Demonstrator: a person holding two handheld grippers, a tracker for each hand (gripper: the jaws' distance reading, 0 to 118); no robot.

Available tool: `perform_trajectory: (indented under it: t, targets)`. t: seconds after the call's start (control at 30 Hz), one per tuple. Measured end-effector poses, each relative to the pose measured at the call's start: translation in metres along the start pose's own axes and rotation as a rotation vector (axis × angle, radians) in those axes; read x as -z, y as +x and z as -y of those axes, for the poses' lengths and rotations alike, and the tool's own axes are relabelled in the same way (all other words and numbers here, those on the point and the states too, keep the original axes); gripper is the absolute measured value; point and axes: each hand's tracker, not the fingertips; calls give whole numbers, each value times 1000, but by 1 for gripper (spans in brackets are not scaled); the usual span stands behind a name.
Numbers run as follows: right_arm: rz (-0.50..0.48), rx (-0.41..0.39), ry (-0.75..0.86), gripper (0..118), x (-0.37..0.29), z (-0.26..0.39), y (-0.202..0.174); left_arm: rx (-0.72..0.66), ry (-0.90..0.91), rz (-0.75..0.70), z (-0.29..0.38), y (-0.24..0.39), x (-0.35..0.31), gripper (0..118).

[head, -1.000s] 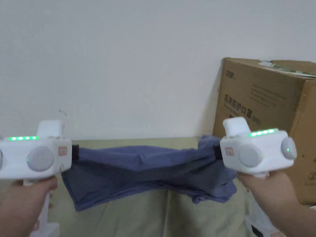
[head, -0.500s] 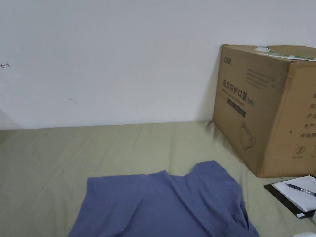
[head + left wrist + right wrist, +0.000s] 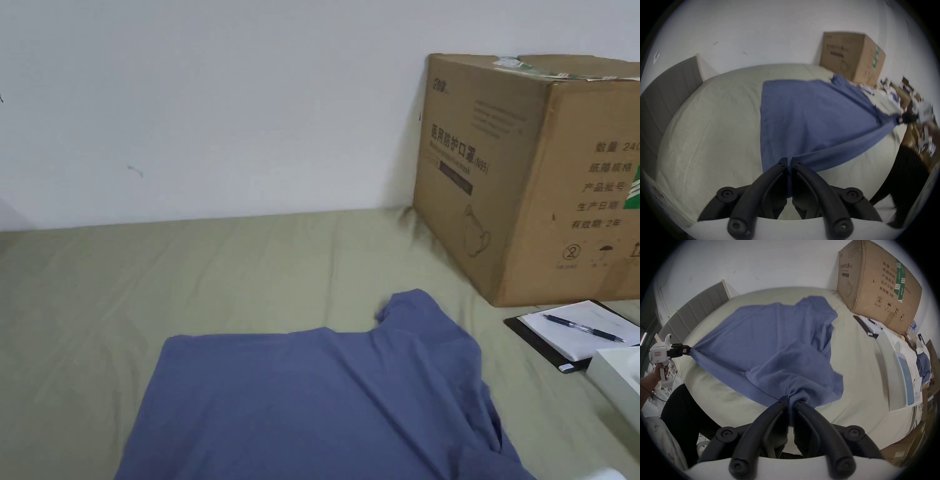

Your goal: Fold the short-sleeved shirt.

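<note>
The blue shirt (image 3: 325, 400) is spread on the olive bed (image 3: 187, 275); its near edge is pinched in the left gripper (image 3: 789, 160) and right gripper (image 3: 792, 399), as seen in their own views. A cardboard box (image 3: 531, 175) is seen beyond.

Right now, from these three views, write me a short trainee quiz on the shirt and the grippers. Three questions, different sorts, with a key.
1. True or false: the blue shirt lies partly spread on the green bed sheet.
2. Multiple choice: what stands on the bed against the wall, beyond the shirt? A) a cardboard box B) a laundry basket C) a chair
3. Fill in: the left gripper and the right gripper are each shut on a bunched bit of the ____.

Key:
1. True.
2. A, the cardboard box.
3. Shirt; in each gripper view the cloth sits pinched between the two jaws.
</note>
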Motion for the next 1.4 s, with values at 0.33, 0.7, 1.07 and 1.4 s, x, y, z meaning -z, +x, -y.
perform_trajectory:
  t: [0.33, 0.7, 1.07, 1.4]
  targets:
    - [108, 27, -78, 104, 26, 11, -6, 39, -98, -161, 16, -9, 25, 91]
    - [-3, 241, 555, 114, -135, -12, -60, -177, 404, 2, -48, 43, -149, 102]
    - [187, 255, 1020, 0, -144, 29, -133, -114, 789, -162, -20, 122, -188, 0]
    - [216, 304, 997, 0, -150, 31, -125, -201, 793, -212, -8, 112, -187, 0]
